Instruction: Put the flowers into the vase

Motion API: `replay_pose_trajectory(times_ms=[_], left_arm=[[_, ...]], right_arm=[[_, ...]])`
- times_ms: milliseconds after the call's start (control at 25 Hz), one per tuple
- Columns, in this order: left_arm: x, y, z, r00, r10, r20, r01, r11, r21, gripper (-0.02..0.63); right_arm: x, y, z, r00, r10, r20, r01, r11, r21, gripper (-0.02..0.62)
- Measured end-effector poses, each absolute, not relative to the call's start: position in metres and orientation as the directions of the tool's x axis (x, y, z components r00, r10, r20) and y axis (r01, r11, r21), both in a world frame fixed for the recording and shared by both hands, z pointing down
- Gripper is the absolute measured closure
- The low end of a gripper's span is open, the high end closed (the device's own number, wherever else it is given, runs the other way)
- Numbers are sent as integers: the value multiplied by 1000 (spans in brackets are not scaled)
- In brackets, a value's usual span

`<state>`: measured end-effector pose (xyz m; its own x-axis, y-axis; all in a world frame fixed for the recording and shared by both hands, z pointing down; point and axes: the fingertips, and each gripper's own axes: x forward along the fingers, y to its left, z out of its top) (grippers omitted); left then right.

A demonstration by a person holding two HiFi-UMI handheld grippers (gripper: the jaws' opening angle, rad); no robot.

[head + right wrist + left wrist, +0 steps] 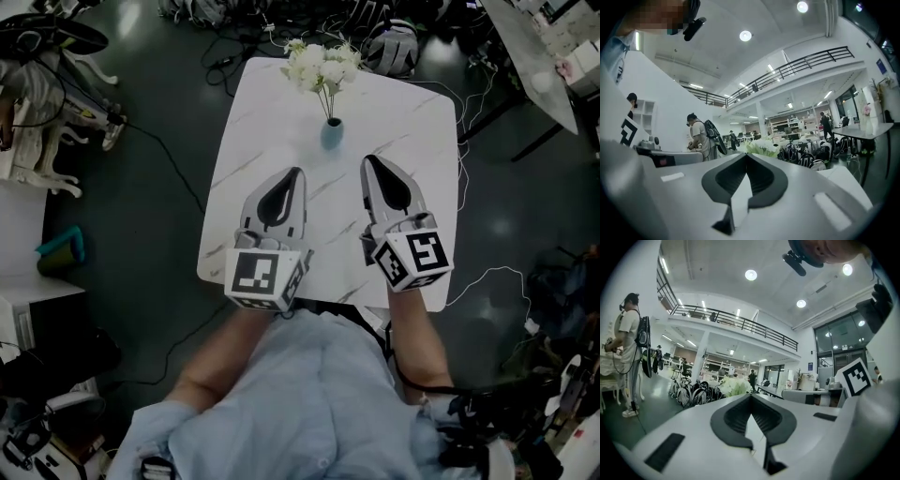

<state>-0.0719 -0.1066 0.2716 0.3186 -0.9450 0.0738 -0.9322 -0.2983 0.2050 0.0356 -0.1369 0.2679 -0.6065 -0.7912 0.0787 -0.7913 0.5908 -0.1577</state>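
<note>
1. A person is looking steeply down at a white marble table [412, 122]. Near its far edge a small blue vase [332, 134] is standing upright. The white flowers [323, 67] are sitting in it, their thin stems running down into its mouth.
2. The left gripper [292, 180] is hovering over the near half of the table, well apart from the vase. Its jaws are pressing together, clenched on nothing.
3. The right gripper [373, 169] is hovering beside it, also well short of the vase. Its jaws are likewise meeting tip to tip, with nothing held between them.
4. Judging from this, the task is looking finished: the flowers are in the vase and no loose stem is showing on the bare tabletop. The next move seems to call only for keeping both grippers clear of the blooms, so the light vase is not getting knocked over.
5. Each gripper's own view is showing the flowers only as a pale cluster beyond the closed tips. The gripper bodies are hiding the vase in those views.
6. In the head view the grippers and the person's torso are covering the table's near edge, so anything lying there is not visible. The surrounding floor is dark and hard to make out.
</note>
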Motion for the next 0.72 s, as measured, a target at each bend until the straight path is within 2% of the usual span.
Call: replay_pose_trajectory(times_ms=[320, 720], left_arm=[[-70, -90, 243, 326, -945, 9, -929, -318, 188, 601], [-67, -86, 237, 331, -944, -9, -929, -327, 175, 601]], right_arm=[[40, -112, 246, -580, -812, 56, -812, 571, -122, 595], [40, -103, 238, -582, -813, 35, -811, 575, -108, 595]])
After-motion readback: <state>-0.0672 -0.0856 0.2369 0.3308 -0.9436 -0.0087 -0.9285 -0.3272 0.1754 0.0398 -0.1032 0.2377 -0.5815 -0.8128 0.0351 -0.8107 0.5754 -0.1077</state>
